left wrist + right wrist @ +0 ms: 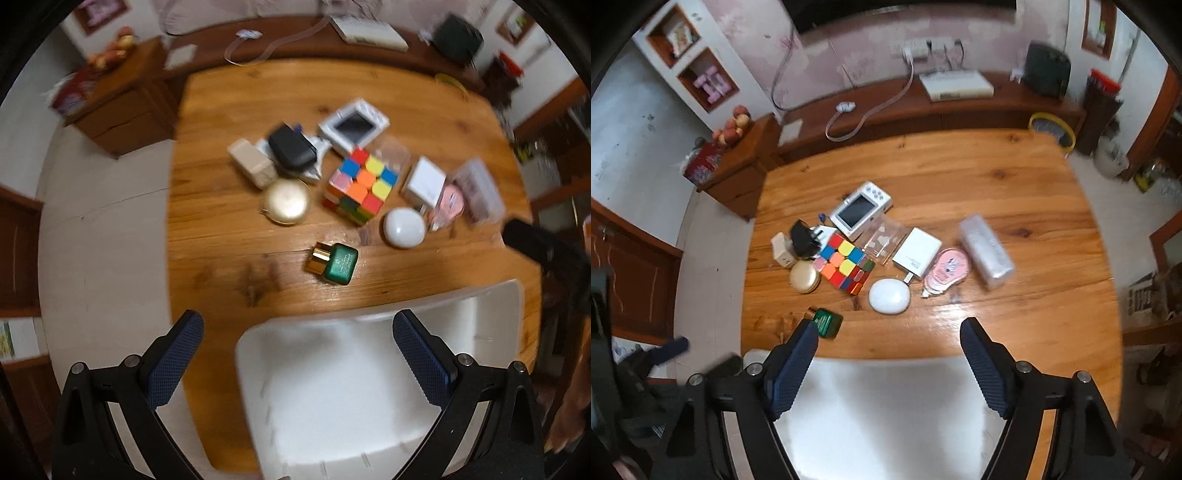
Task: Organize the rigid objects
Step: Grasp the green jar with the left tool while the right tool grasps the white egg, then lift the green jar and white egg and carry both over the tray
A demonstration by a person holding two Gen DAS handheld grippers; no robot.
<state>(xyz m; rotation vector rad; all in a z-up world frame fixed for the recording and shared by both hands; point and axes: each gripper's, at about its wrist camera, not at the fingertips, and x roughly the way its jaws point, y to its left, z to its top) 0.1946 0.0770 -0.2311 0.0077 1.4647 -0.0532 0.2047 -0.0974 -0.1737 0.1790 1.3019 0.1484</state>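
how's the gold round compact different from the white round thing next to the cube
The gold compact is shiny metallic gold; the white puck is plain glossy white. The compact lies left of the colourful cube, close by the beige plug; the puck lies on the cube's right, nearer the white charger box. The puck looks a bit wider and more oval than the compact. Both are low, rounded and rest flat on the wooden table.

Cube (844, 268) between compact (804, 277) and charger (917, 254)
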